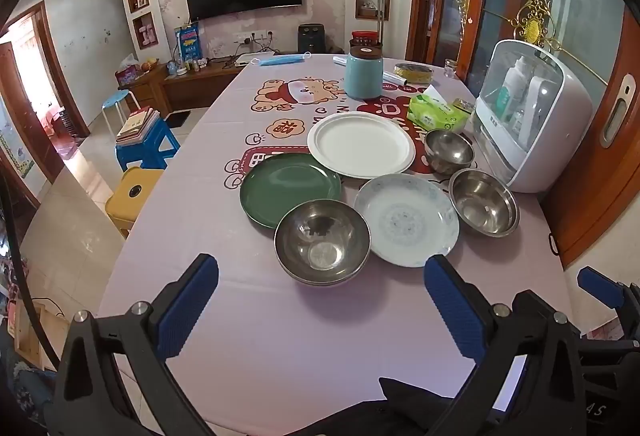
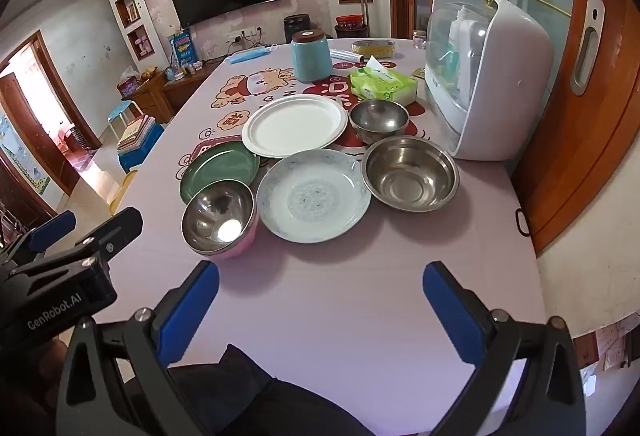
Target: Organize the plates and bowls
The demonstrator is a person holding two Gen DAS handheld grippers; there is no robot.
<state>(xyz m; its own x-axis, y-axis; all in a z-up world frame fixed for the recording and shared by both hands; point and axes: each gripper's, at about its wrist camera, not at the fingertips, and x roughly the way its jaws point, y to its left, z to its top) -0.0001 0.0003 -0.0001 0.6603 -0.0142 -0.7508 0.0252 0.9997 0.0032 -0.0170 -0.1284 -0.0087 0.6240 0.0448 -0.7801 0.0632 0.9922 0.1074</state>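
Both grippers tilt down toward the counter (image 1: 260,316), side by side at its near edge. The left gripper (image 1: 322,300) has its blue fingers (image 1: 188,306) spread wide with nothing between them. The right gripper (image 2: 320,306) is the same, wide apart and holding nothing.

A bare strip of pink cloth lies between the fingers and the dishes, so there is room to move in.

Just past that strip sits the nearest steel bowl (image 1: 322,240), ahead of the left gripper. To its right lies the pale patterned plate (image 1: 406,218), ahead of the right gripper. The wide steel bowl (image 1: 484,201) sits further right, close to the counter's right edge.

Behind the nearest bowl is the green plate (image 1: 288,187), partly hidden by it. The white plate (image 1: 360,143) lies further back, and its edge seems to lap over the green one. The small steel bowl (image 1: 448,149) sits right of the white plate, just beside the white box (image 1: 532,115).

Further back stand a green tissue pack (image 1: 436,113) and a blue jar (image 1: 363,73).
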